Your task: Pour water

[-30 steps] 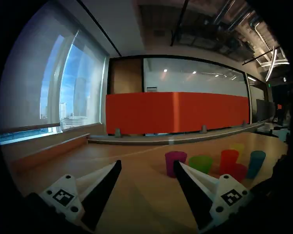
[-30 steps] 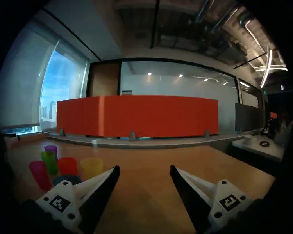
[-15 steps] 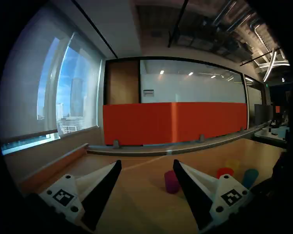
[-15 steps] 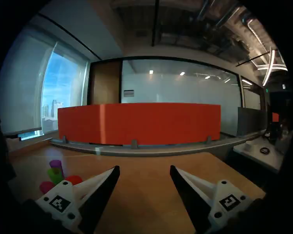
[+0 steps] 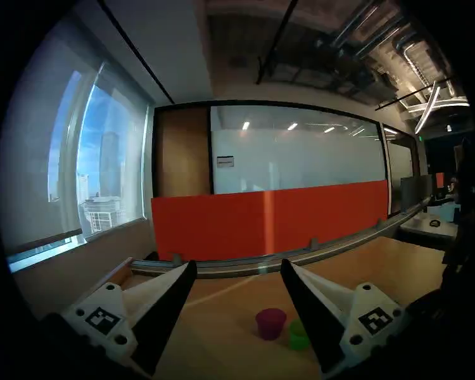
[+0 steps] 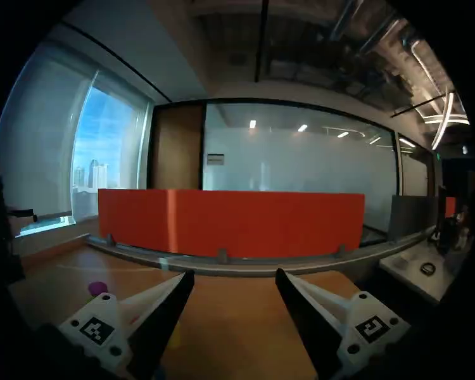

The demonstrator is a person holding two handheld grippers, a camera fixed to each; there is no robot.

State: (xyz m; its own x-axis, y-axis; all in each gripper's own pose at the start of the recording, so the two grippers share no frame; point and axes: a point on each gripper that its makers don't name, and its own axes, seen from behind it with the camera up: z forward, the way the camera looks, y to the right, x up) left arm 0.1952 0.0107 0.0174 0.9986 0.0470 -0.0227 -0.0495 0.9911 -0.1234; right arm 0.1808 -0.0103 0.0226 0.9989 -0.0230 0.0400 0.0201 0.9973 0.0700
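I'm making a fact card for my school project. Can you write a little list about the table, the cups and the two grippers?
place: wooden table, with an orange partition behind it and a window at the side
cups: purple cup and green cup, upright and close together on the table
green cup detail: partly hidden behind a finger
left gripper: jaws open, holding nothing
right gripper: jaws open, holding nothing
pouring: not yet begun, no cup is held
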